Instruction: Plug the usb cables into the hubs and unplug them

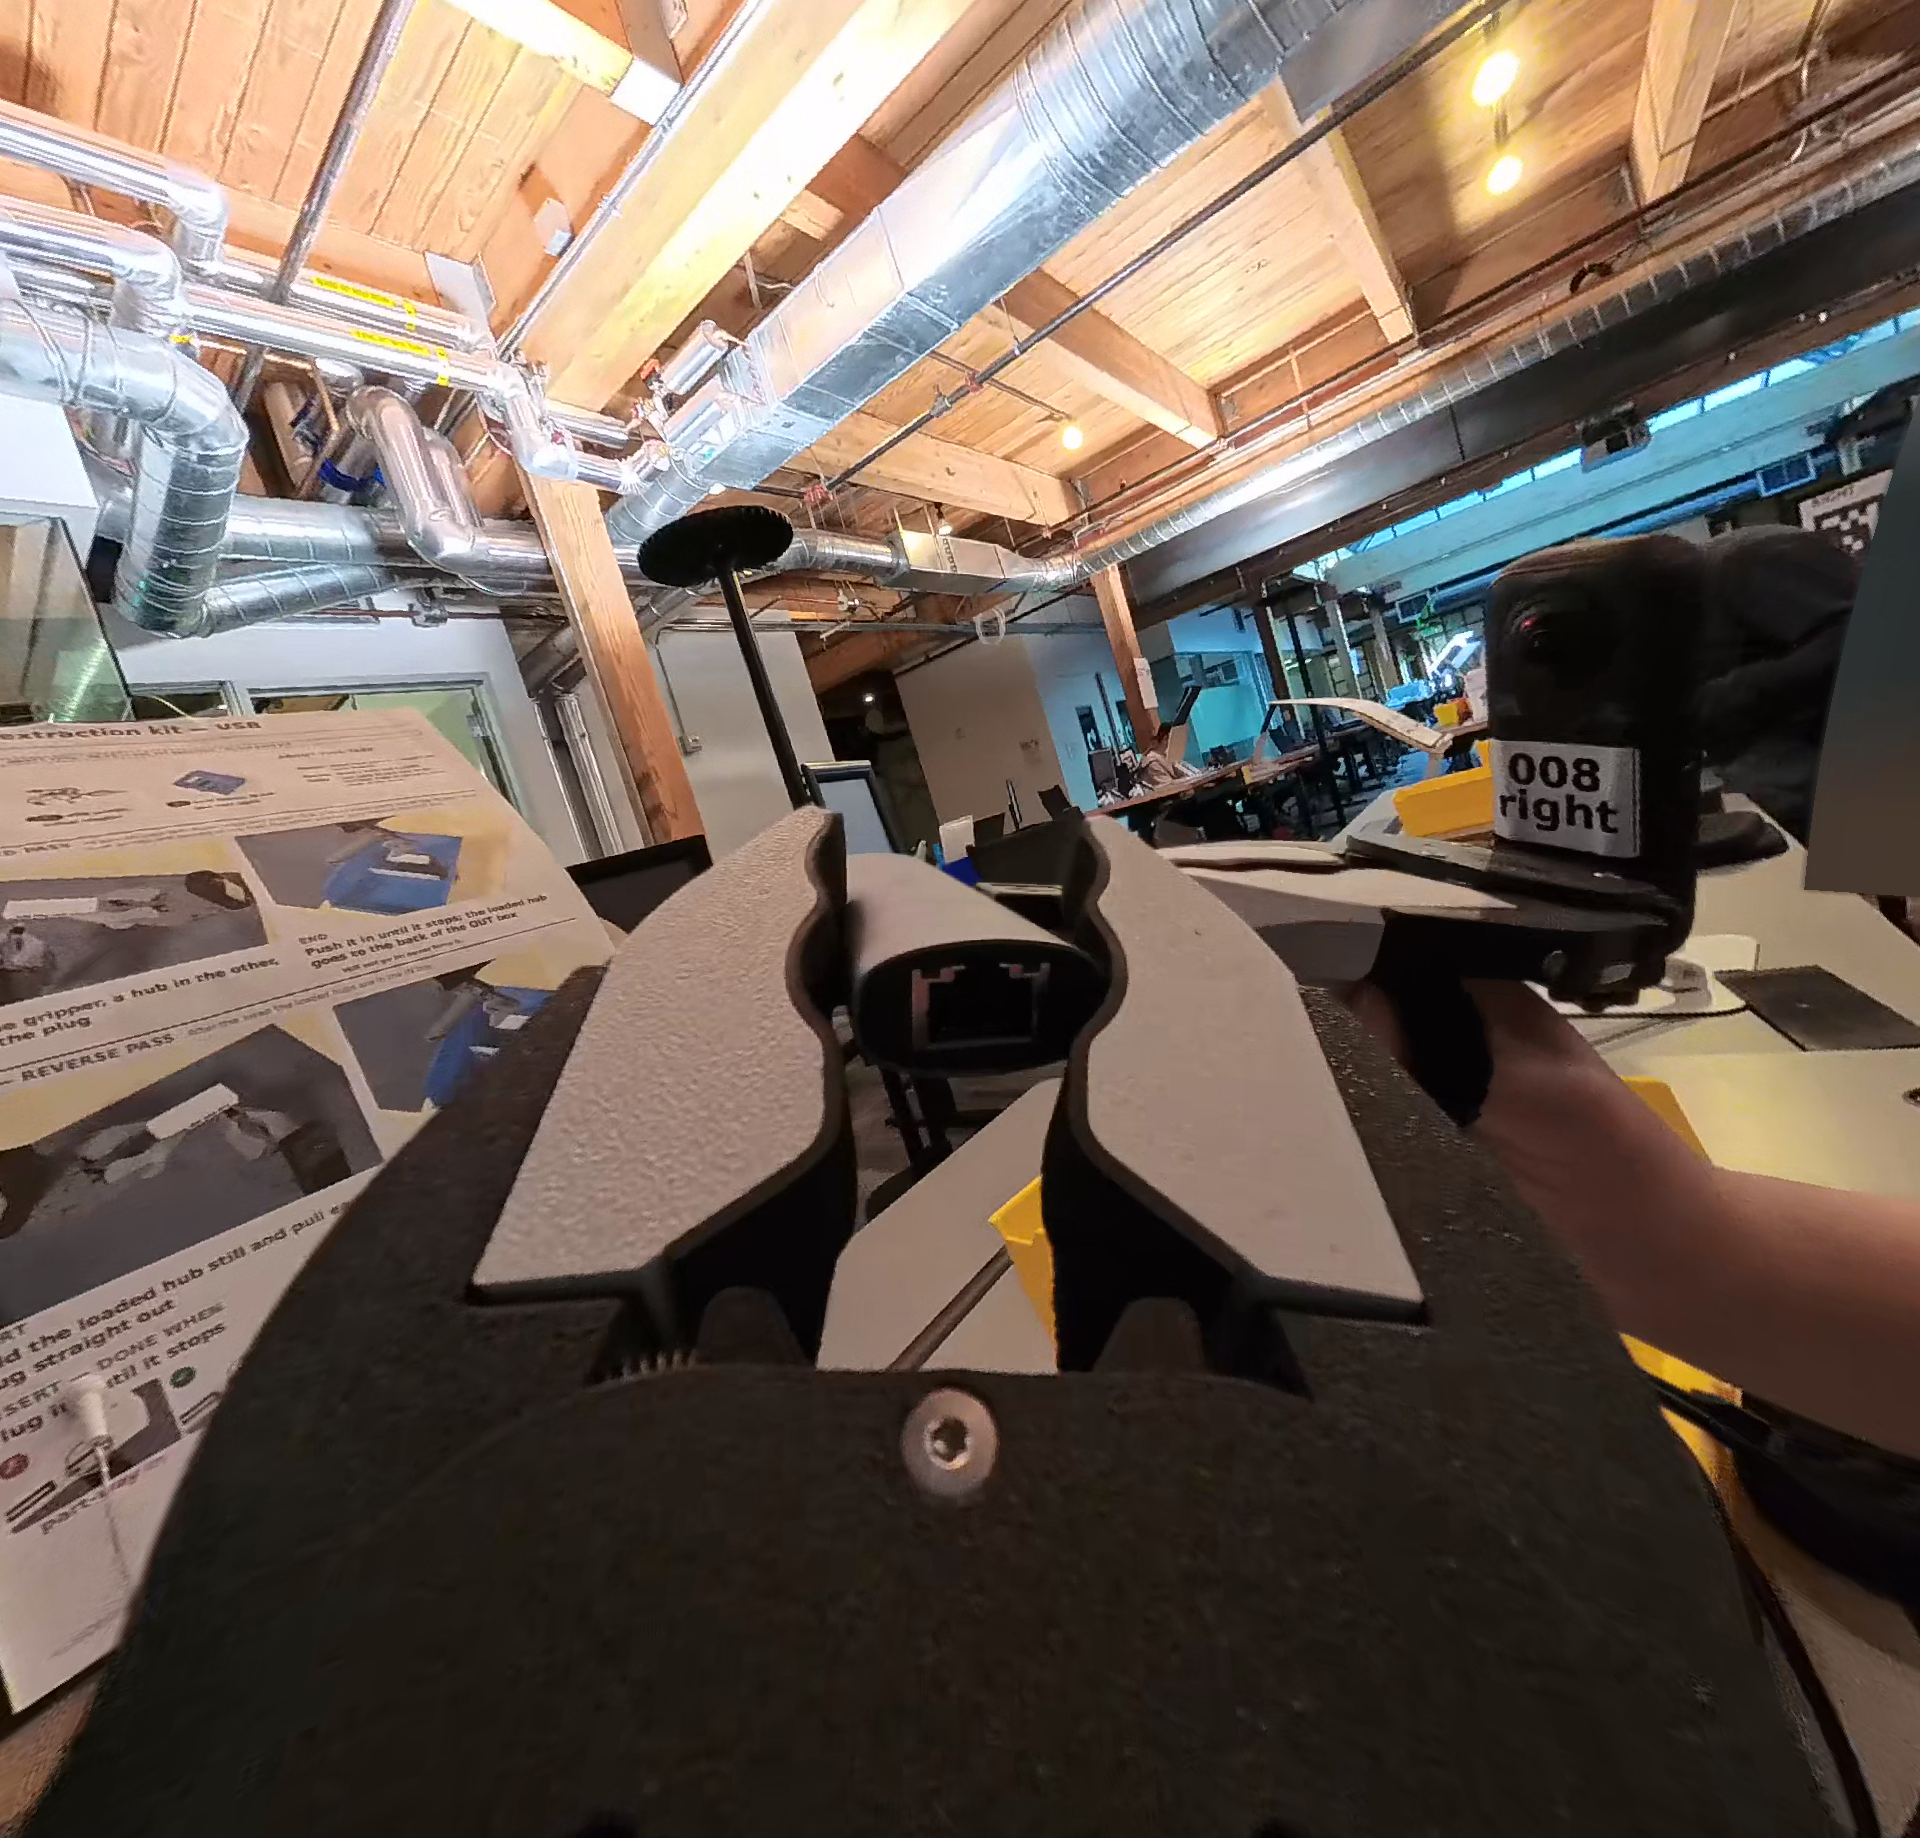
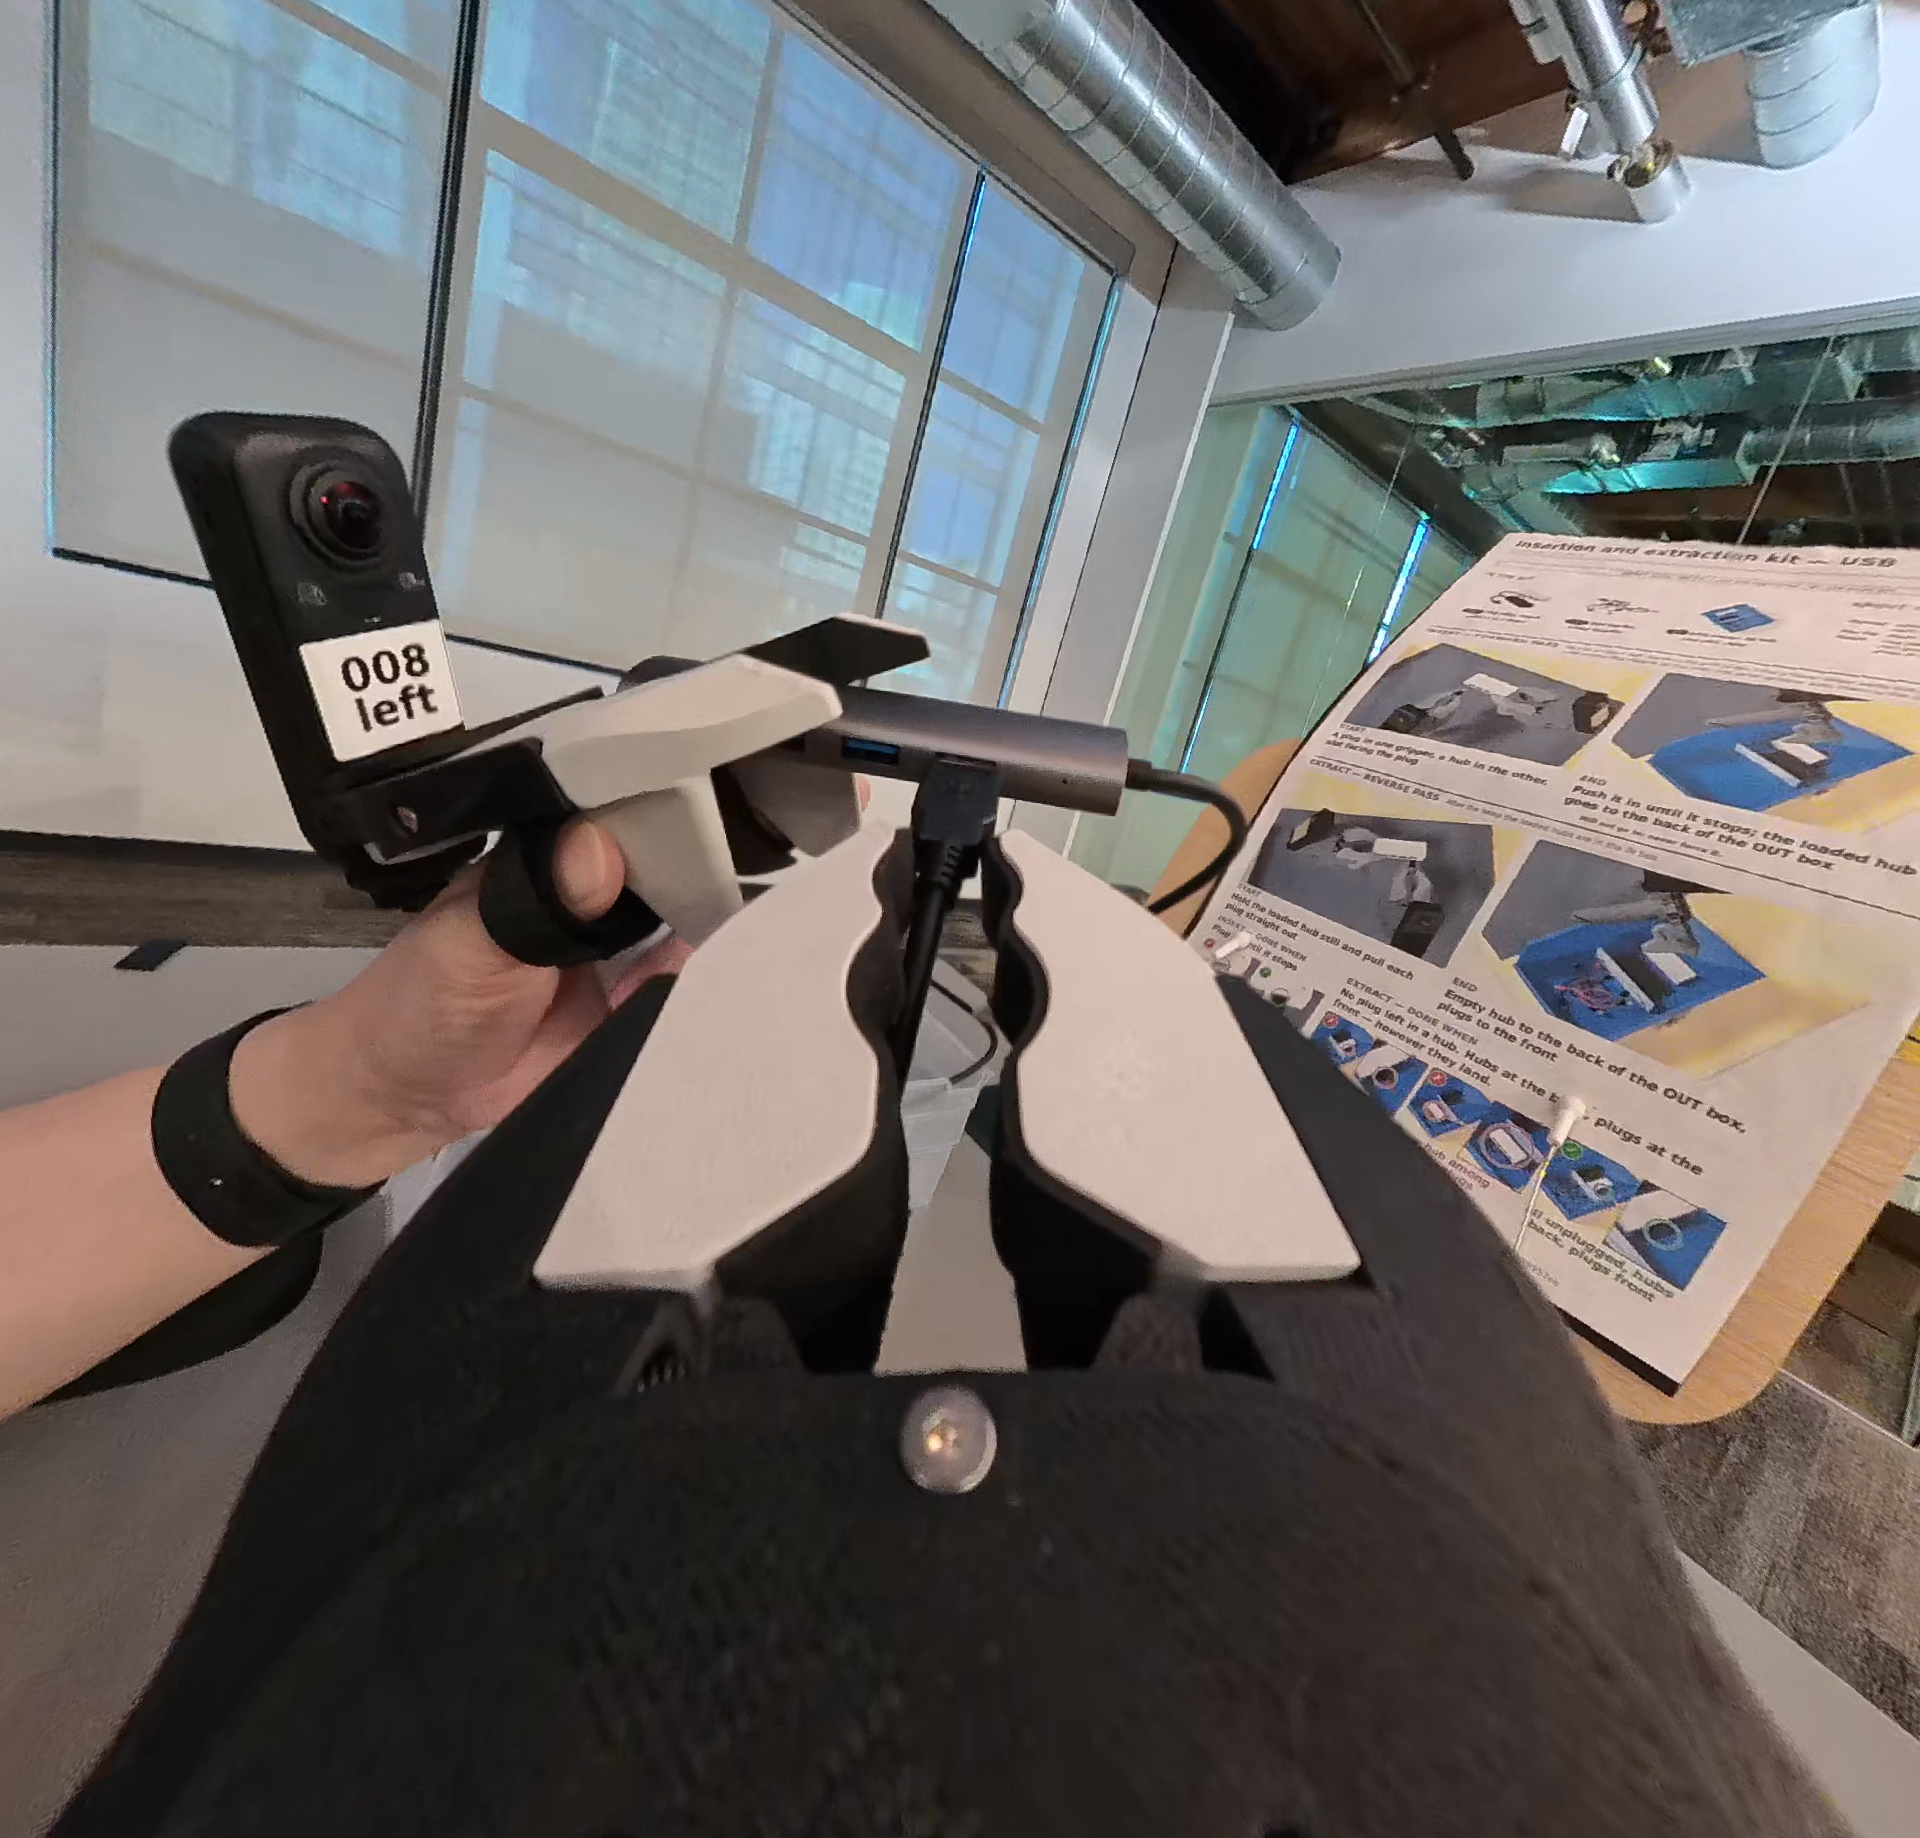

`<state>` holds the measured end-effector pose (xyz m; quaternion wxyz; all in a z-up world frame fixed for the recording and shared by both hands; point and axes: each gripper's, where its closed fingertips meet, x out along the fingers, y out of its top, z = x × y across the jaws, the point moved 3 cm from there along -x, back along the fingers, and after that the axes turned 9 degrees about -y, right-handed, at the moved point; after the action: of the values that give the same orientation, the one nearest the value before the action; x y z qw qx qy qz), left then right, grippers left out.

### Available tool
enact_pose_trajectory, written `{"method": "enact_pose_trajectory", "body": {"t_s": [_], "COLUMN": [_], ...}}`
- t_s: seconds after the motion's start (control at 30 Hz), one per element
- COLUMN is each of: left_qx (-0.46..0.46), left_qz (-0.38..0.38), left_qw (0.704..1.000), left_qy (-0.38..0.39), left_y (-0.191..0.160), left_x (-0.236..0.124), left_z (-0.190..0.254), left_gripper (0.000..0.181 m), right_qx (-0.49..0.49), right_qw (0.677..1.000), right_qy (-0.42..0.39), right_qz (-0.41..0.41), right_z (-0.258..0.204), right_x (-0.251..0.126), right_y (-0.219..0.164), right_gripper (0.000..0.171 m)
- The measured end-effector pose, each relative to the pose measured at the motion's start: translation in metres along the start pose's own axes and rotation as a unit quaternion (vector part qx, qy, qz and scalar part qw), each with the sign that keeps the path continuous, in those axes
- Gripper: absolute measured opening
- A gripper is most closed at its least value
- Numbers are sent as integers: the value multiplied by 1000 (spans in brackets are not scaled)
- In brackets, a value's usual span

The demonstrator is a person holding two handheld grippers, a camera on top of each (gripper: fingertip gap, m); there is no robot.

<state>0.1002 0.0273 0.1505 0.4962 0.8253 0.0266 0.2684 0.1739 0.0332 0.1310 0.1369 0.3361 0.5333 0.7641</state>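
My left gripper [image 1: 956, 853] is shut on a grey USB hub [image 1: 966, 999], seen end-on with a square port facing me. In the right wrist view the left gripper [image 2: 862, 682] holds the hub [image 2: 1039, 739] level in the air, the hub's own dark lead [image 2: 1195, 791] trailing right. A black USB plug [image 2: 951, 801] sits in a port on the hub's near side. Its cable [image 2: 920, 947] runs down between the fingers of my right gripper [image 2: 943, 843], which is shut on it just below the plug. The right gripper also shows in the left wrist view [image 1: 1226, 869], at the right.
A printed instruction sheet [image 2: 1558, 853] leans on a wooden board to the right; it shows at the left in the left wrist view [image 1: 208, 905]. A yellow bin [image 1: 1444, 801] and a black stand with a disc top [image 1: 717, 552] lie beyond. A clear container [image 2: 935, 1092] sits below the cable. One gripper's finger ends stand about 4 cm off the other's.
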Motion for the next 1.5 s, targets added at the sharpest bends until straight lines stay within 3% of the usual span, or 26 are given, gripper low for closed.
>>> {"method": "enact_pose_trajectory", "body": {"t_s": [0.4,0.63,0.87,0.97,1.0,1.13,1.33,1.4,1.5], "left_qx": [20,58,75,58,61,80,5,-10,-5], "left_qz": [-10,-14,9,-6,-17,-16,-40,-44,-44], "left_qw": [1000,998,997,997,997,996,999,999,999], "left_qy": [9,-1,10,-40,-38,-26,-24,-14,10], "left_y": [0,8,17,11,6,0,-18,-23,-21], "left_x": [1,-4,-5,2,7,18,10,9,6], "left_z": [2,1,3,16,19,28,9,3,-5], "left_gripper": [40,39,38,37,37,37,37,37,37], "right_qx": [-1,8,8,37,33,-27,41,43,56], "right_qw": [999,1000,999,999,999,998,995,995,992], "right_qy": [-42,-6,-24,-16,-1,-30,-4,-3,-42], "right_qz": [-10,-20,-28,-23,-27,-56,-87,-85,-109], "right_z": [-4,-8,-13,-16,-20,-17,-11,-6,11], "right_x": [2,4,6,7,7,9,14,14,11], "right_y": [-3,3,5,10,11,4,-11,-12,-7], "right_gripper": [12,12,13,19,0,0,0,2,21]}}
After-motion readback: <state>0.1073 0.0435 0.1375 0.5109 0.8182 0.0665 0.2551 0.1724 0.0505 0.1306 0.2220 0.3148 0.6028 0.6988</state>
